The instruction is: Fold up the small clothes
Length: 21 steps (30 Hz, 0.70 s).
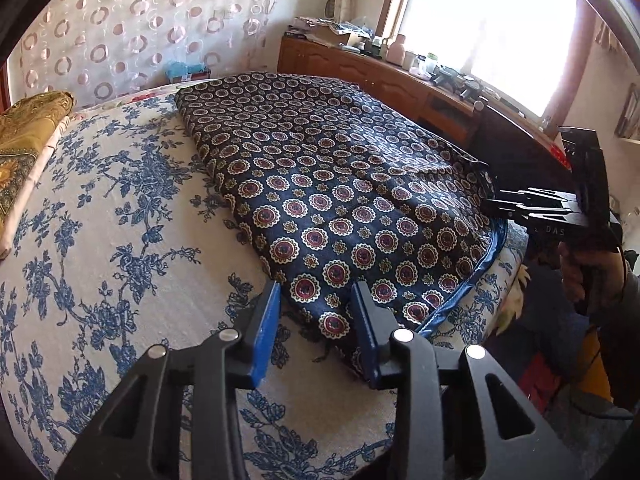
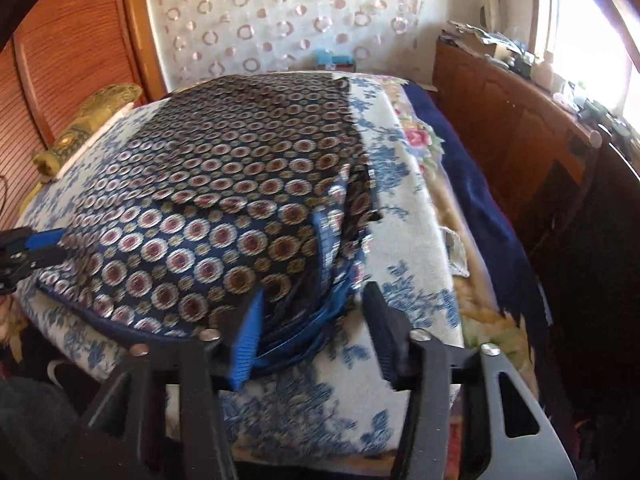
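Observation:
A dark navy garment (image 1: pixel 340 184) with round red-and-cream medallions and a shiny blue trim lies folded flat on the bed (image 1: pixel 120 208). My left gripper (image 1: pixel 317 290) stands over its near corner, blue pads apart, the corner lying between them unpinched. It also shows at the garment's left edge (image 2: pixel 36 246) in the right wrist view. My right gripper (image 2: pixel 314 300) straddles the bunched, blue-trimmed edge of the garment (image 2: pixel 224 200), jaws apart, the left pad (image 2: pixel 248 336) against the cloth. From the left wrist view, the right gripper (image 1: pixel 490 202) sits at the garment's far right side.
The bed cover is white with blue flowers. A gold patterned cushion (image 1: pixel 28 128) lies at the bed's left. A wooden cabinet (image 1: pixel 384 76) with cluttered bottles runs under the bright window. A person's hand (image 1: pixel 580 276) holds the right gripper's handle.

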Each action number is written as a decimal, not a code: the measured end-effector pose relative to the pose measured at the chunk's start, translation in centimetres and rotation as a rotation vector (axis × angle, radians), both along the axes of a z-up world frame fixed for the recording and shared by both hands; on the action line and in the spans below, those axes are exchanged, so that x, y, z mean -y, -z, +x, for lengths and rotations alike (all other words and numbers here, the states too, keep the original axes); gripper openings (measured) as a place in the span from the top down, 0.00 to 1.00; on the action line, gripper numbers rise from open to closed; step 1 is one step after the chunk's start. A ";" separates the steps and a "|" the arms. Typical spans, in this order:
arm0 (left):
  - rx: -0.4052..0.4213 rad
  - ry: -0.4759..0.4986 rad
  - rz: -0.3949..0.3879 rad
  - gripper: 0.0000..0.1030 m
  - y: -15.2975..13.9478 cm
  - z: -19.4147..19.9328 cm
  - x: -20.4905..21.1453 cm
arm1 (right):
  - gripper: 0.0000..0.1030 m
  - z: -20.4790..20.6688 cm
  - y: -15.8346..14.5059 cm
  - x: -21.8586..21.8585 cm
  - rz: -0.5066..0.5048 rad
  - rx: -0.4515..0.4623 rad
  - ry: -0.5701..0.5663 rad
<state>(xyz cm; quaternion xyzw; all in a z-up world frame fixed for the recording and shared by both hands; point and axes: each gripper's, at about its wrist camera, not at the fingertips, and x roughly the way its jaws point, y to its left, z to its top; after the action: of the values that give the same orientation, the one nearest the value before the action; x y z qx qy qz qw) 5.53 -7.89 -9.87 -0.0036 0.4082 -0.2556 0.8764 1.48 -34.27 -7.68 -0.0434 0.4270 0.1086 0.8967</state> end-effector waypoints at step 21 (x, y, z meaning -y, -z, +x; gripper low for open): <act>0.214 -0.074 -0.142 1.00 -9.1 7.4 -2.4 | 0.98 5.2 -7.5 -1.0 0.257 0.275 -0.102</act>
<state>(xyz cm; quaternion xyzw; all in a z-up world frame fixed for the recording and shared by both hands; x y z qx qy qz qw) 12.95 -5.49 -0.81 -0.0535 0.2930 -0.2506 0.9211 6.65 -33.27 -0.15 0.0357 0.2805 0.2007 0.9380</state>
